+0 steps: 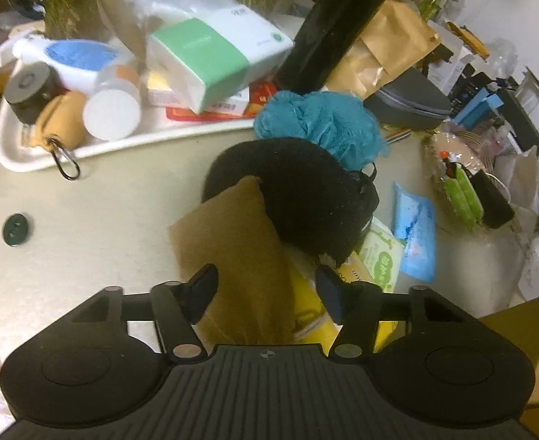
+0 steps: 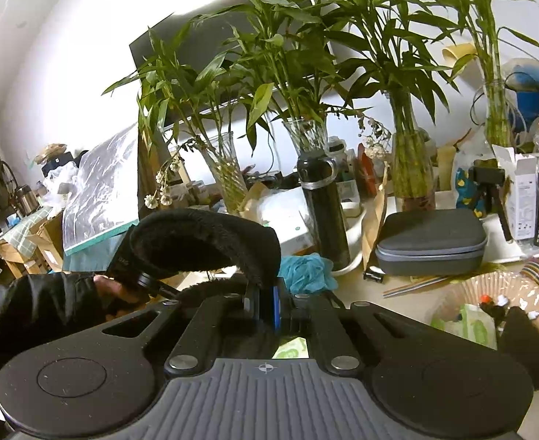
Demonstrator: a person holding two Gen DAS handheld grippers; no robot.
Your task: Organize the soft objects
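A tan cushion (image 1: 240,256) lies on the pale table (image 1: 86,227), leaning under a black fuzzy cushion (image 1: 291,190). My left gripper (image 1: 267,286) points down over the tan cushion's near end. Its jaws stand on either side of that end; the left fingertip (image 1: 207,282) is at the fabric and the right one stands apart over a yellow packet (image 1: 309,304). In the right wrist view my right gripper (image 2: 265,304) is shut on the edge of the black fuzzy cushion (image 2: 203,238), which arches up to the left. A teal mesh sponge (image 1: 317,121) sits just behind.
A white tray (image 1: 12,154) full of bottles and a tissue pack (image 1: 199,62) fills the far left. A black flask (image 1: 328,29), grey zip case (image 1: 408,102) and blue wipes packet (image 1: 416,231) crowd the right. Glass vases (image 2: 225,172) line the back. A sleeved hand (image 2: 115,289) is at left.
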